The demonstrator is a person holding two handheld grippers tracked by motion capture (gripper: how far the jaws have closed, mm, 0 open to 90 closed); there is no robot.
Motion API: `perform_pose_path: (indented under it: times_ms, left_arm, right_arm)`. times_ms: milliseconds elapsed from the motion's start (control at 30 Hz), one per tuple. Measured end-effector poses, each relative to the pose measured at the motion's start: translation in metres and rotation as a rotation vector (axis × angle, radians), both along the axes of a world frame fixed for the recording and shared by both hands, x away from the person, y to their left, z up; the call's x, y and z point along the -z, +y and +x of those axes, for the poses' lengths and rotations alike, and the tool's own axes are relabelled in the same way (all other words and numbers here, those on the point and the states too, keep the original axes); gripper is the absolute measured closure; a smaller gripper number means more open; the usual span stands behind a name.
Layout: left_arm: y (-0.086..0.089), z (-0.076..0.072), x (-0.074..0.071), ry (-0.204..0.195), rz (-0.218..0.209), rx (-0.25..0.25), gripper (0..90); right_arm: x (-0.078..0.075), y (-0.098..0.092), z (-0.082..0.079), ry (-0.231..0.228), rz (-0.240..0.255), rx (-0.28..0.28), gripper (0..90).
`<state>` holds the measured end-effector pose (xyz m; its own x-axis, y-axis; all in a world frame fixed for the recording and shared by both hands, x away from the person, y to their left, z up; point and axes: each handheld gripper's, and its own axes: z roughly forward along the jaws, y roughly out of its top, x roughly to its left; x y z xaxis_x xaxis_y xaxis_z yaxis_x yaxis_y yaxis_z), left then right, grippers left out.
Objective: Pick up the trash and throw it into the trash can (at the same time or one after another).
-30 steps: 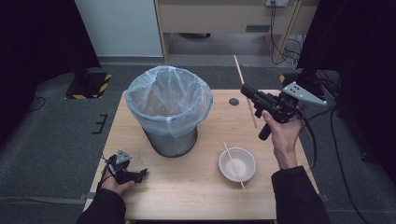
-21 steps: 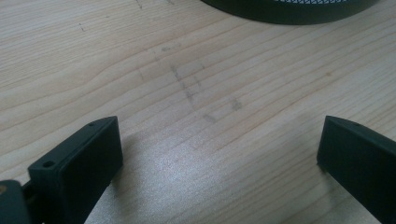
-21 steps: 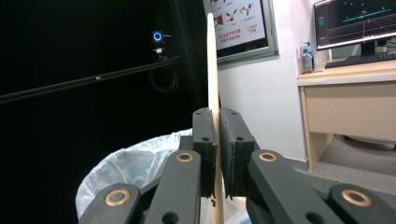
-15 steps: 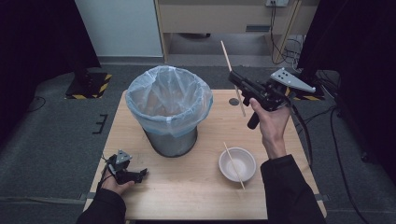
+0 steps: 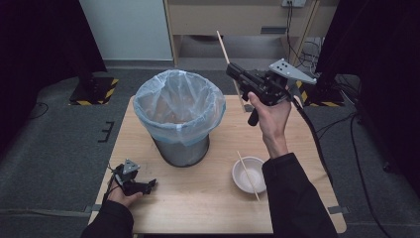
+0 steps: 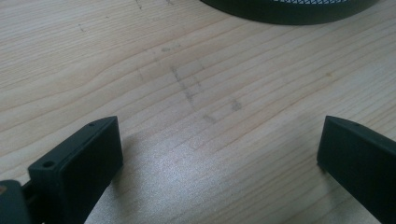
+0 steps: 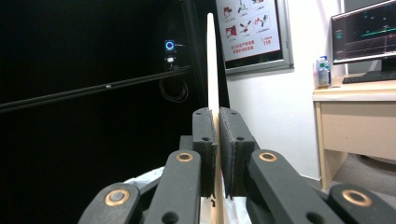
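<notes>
My right gripper (image 5: 233,69) is raised above the table's far right part, beside the bin, shut on a pale wooden chopstick (image 5: 224,48) that sticks up and down through its jaws. In the right gripper view the chopstick (image 7: 212,60) stands pinched between the two black pads (image 7: 204,140). A second chopstick (image 5: 247,175) lies across a white bowl (image 5: 246,173) near the front right. My left gripper (image 5: 148,184) rests on the table at the front left, open; its jaws (image 6: 219,154) stand wide over bare wood.
A metal mesh bin (image 5: 179,116) with a pale blue bag liner stands in the middle of the wooden table (image 5: 208,203). Dark floor surrounds the table; a wooden desk and cables lie beyond its far edge.
The right hand has lifted the held chopstick up and to the left, closer to the bin's rim. The left gripper has stayed put.
</notes>
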<state>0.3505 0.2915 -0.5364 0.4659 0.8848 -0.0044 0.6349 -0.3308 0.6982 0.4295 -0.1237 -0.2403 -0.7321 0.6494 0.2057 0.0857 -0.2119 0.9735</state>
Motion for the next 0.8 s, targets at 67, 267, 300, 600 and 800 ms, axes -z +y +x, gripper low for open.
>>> perform_pose_path:
  times_ms: [67, 267, 300, 600, 800]
  left_arm:
    - [0.000, 0.000, 0.000, 0.000, 0.000, 0.000, 0.0]
    - [0.000, 0.000, 0.000, 0.000, -0.001, 0.001, 0.0]
    - [0.000, 0.000, 0.000, 0.000, -0.001, 0.001, 0.0]
    - [0.000, 0.001, 0.000, 0.000, 0.001, 0.003, 0.0]
    - [0.000, 0.001, 0.000, 0.001, 0.001, 0.003, 0.0]
  right_arm:
    - [-0.002, 0.005, 0.002, -0.004, 0.005, -0.004, 85.7]
    - [-0.006, 0.020, 0.012, -0.003, -0.013, -0.007, 85.7]
    - [-0.007, 0.023, 0.013, -0.002, -0.012, -0.007, 85.7]
    - [-0.007, 0.042, 0.029, 0.005, 0.021, -0.007, 85.7]
    - [-0.007, 0.062, 0.039, 0.012, 0.020, -0.024, 85.7]
